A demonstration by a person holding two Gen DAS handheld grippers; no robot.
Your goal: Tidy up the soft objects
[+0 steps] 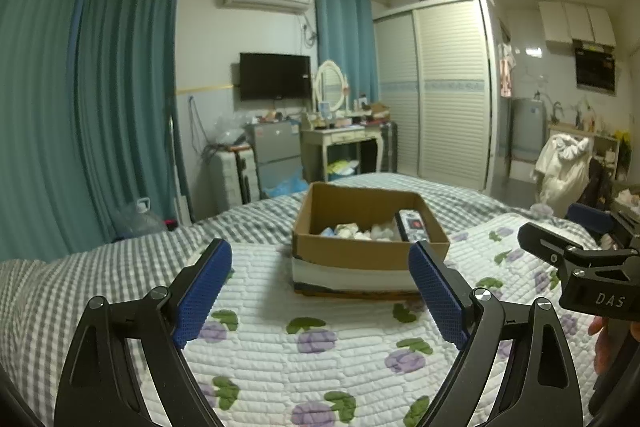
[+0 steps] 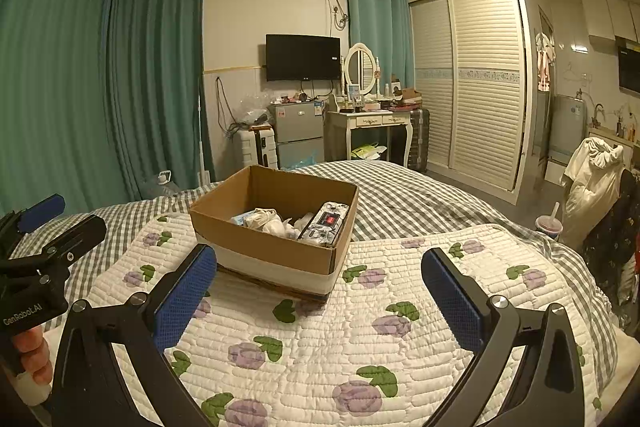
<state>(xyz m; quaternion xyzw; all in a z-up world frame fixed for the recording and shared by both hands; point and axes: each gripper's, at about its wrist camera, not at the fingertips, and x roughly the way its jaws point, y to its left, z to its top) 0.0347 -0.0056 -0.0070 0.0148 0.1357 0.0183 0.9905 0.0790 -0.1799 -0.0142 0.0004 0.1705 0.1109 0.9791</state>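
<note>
One cardboard box (image 1: pixel 368 227) sat on the flowered quilt (image 1: pixel 280 347) on the bed, holding a small heap of pale soft items (image 2: pixel 272 223) and one patterned flat case (image 2: pixel 326 223). Two grippers hovered before it: the left gripper (image 1: pixel 320 291) and the right gripper (image 2: pixel 320 303) both had fingers wide apart, holding and touching nothing.

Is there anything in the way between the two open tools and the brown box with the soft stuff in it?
Nothing visible blocks them. Only bare flowered white quilt lies between the left tool, the right tool and the brown cardboard box. Both tools are open and empty.
</note>
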